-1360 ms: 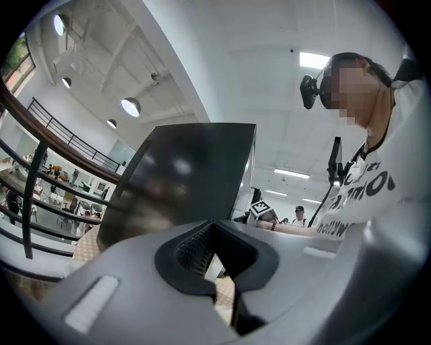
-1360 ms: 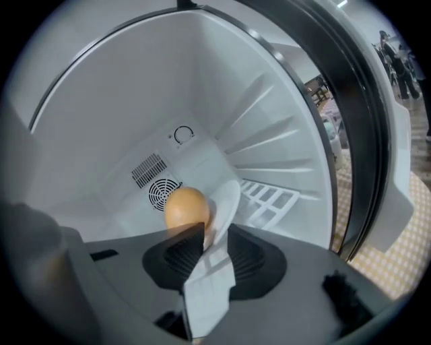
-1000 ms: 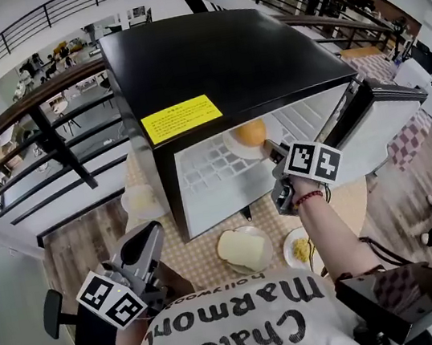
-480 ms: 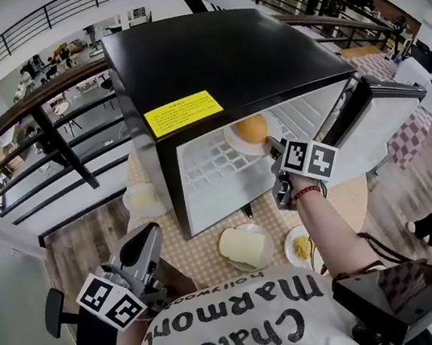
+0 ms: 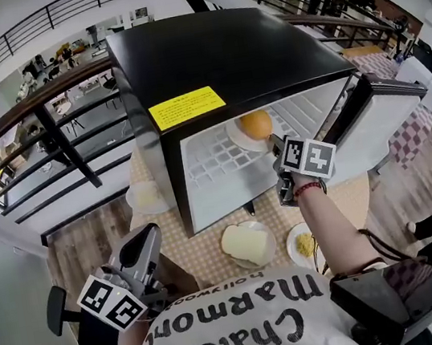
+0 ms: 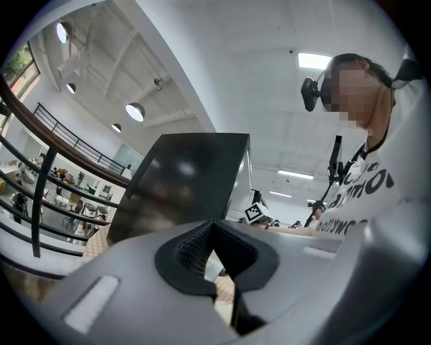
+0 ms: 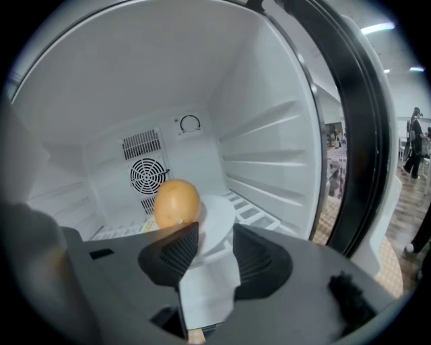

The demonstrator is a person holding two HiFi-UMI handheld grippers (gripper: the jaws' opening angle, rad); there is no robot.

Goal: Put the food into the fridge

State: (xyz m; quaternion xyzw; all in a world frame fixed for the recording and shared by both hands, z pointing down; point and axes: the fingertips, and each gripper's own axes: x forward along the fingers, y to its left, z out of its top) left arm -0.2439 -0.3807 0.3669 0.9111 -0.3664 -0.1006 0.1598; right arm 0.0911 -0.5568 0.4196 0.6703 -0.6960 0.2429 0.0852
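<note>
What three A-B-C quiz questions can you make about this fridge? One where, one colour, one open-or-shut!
1. Where is the orange? A) on the floor B) on a white plate inside the fridge C) on top of the fridge
2. What colour is the sticker on top? A) yellow B) blue C) green
3. The fridge door is A) shut B) open C) taken off
Answers: 1 B, it sits on the plate inside; 2 A, it is bright yellow; 3 B, it stands wide open.
</note>
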